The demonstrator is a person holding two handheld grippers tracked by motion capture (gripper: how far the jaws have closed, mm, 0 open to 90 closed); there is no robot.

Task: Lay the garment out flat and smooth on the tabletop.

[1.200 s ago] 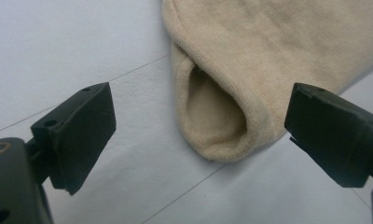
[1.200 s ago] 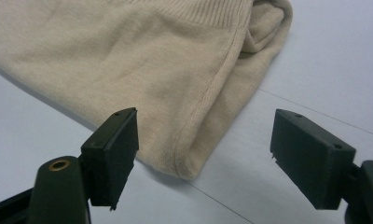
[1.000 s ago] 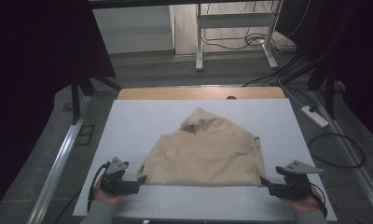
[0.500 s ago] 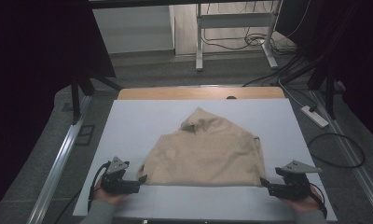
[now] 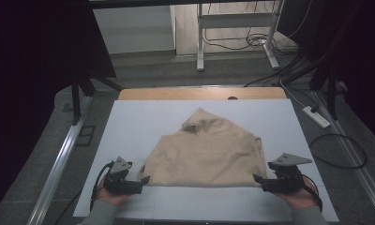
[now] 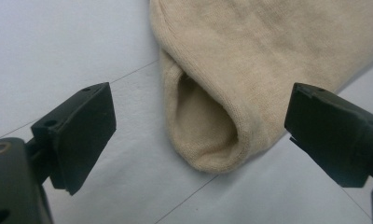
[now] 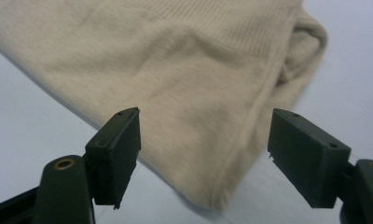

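A beige knitted sweater [image 5: 209, 152] lies folded flat in the middle of the white table [image 5: 143, 122], with a raised bump at its far end. My left gripper [image 5: 144, 179] stands open at the sweater's near left corner. In the left gripper view that rounded folded corner [image 6: 212, 140] lies on the table between the wide-apart jaws, untouched. My right gripper [image 5: 257, 178] is open at the near right corner. Its own view has the sweater's corner [image 7: 212, 186] reaching in between the jaws, apart from both.
The table's near edge [image 5: 204, 218] runs just below both hands. Metal rails [image 5: 59, 164] flank the table left and right. Behind it stand a desk frame [image 5: 235, 28], floor cables and a power strip [image 5: 317, 117].
Both grippers have crept slightly inward toward the sweater's near corners. The sweater lies as before.
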